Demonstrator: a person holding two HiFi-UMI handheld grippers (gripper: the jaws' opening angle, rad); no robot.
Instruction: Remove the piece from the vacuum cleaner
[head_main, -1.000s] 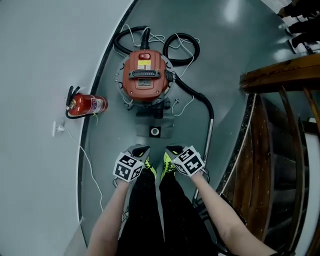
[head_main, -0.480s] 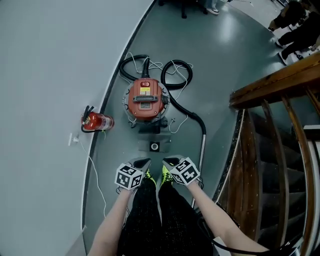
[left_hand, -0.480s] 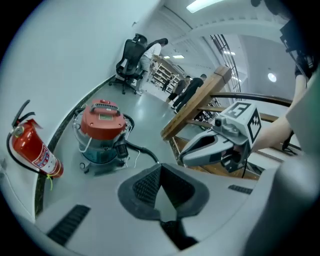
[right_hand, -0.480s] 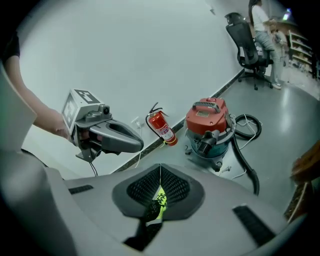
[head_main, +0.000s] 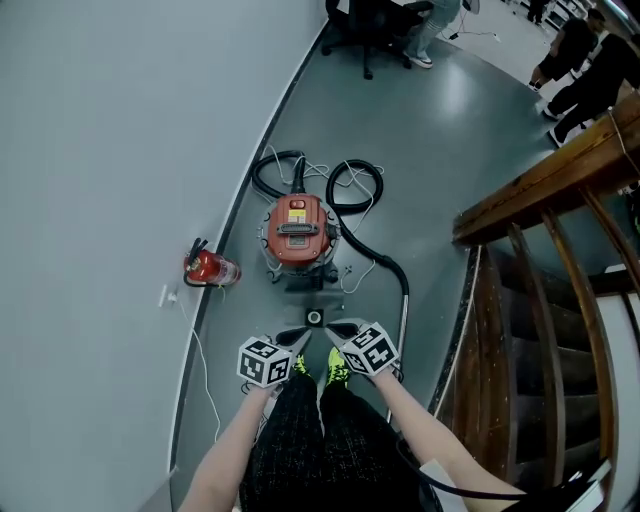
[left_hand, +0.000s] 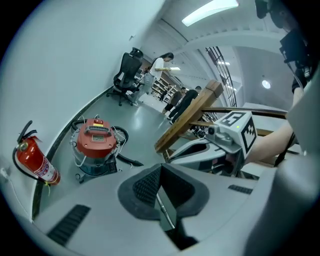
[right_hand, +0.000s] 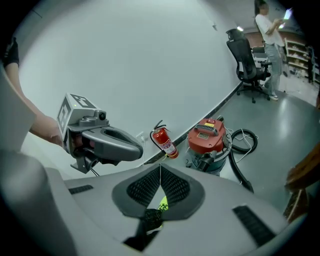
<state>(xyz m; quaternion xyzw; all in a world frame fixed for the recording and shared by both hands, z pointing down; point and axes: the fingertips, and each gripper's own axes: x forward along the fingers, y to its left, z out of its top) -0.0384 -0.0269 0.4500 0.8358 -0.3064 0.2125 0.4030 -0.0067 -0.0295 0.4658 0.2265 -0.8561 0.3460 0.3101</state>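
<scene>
While both claws hang shut and empty, the vacuum cleaner (head_main: 298, 232) stands on the smooth grey floor (head_main: 420, 150) well ahead of them, untouched. The left claw (left_hand: 159, 172) shows dark, grid-textured rubber pads pressed together, nothing between them; the right claw (right_hand: 160, 171) shows the same ribbed pads meeting in a thin seam. Each claw has a matt grey plastic body.

The vacuum is a squat drum with a glossy orange-red domed lid, a dark handle across the top and a pale see-through tub below. A black ribbed hose (head_main: 372, 250) loops behind it and curves off to the right claw's side, ending in a straight metal tube (head_main: 405, 310). Thin white cord lies tangled about the drum. A red cylindrical fire extinguisher (head_main: 212, 268) sits at the foot of the plain wall (head_main: 120, 150), ahead of the left claw and off to its outer side.

Only the head view shows a small dark block with a pale ring (head_main: 314, 318) on the floor between the claws and the vacuum, and the brown wooden railing (head_main: 540, 180) beyond the right claw. Only the right gripper view shows a neon yellow shoe (right_hand: 162, 203) under its pads, and most clearly a black office chair (right_hand: 247, 65) with a person standing beside it
</scene>
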